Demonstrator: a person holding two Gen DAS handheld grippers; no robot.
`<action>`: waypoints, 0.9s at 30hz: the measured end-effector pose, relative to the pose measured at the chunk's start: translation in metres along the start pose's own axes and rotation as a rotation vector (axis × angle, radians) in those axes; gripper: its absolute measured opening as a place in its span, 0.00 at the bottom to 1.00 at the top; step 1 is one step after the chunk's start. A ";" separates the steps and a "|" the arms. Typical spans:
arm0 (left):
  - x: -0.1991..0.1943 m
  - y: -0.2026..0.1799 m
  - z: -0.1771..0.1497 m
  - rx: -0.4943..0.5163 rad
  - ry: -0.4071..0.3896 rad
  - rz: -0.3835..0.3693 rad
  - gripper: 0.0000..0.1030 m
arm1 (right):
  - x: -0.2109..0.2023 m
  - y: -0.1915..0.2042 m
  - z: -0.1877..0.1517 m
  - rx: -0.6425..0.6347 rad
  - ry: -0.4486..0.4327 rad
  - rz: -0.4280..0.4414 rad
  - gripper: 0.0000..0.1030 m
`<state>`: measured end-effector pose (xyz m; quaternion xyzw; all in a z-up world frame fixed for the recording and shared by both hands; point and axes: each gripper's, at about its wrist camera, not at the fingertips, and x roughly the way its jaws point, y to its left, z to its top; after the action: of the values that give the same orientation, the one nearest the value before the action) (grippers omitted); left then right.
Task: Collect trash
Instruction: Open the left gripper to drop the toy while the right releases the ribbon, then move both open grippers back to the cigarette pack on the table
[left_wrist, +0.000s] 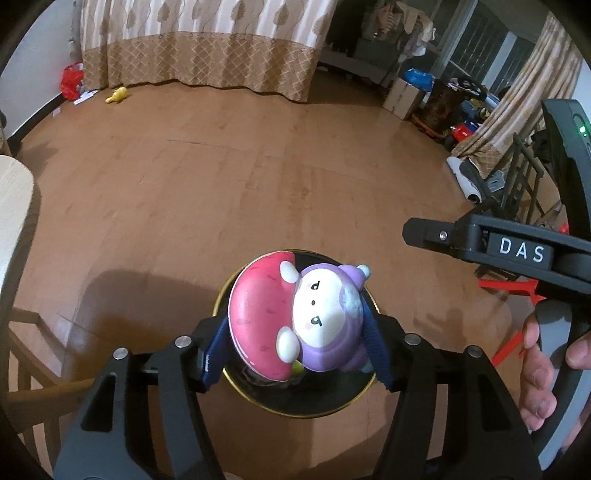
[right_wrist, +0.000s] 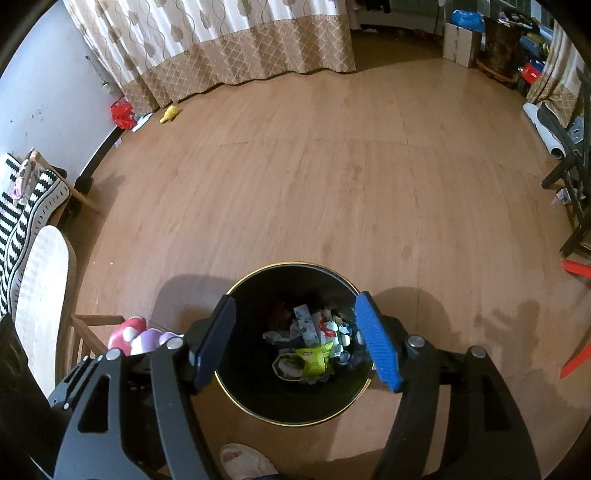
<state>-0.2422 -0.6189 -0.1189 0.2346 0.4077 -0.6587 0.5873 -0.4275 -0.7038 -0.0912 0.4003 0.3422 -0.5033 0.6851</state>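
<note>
Left gripper (left_wrist: 295, 332) is clenching the toy (left_wrist: 295, 317) directly over the bin (right_wrist: 255, 391); drop pending. Right gripper (right_wrist: 299, 339) is hanging released, empty, above wrappers (right_wrist: 314, 354) already binned. Yellow scrap (right_wrist: 169, 113) at 11 o'clock remaining.

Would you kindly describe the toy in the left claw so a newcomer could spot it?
Find the black, gold-rimmed bin on the wooden floor. Directly over it, the left claw grips a squishy figure: red mushroom cap, white face, purple body, unlike the crumpled wrappers inside.
</note>
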 end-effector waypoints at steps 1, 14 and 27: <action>0.001 0.000 0.000 -0.002 0.002 -0.002 0.62 | -0.001 -0.001 0.000 0.004 -0.006 0.001 0.64; -0.013 0.014 0.001 -0.037 -0.026 0.049 0.87 | 0.003 0.004 -0.002 -0.013 -0.018 0.025 0.68; -0.213 0.164 -0.053 -0.314 -0.257 0.397 0.89 | -0.009 0.121 -0.031 -0.297 -0.020 0.178 0.72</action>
<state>-0.0498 -0.4483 -0.0231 0.1303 0.3729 -0.4840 0.7808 -0.3149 -0.6513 -0.0720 0.3183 0.3693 -0.3883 0.7820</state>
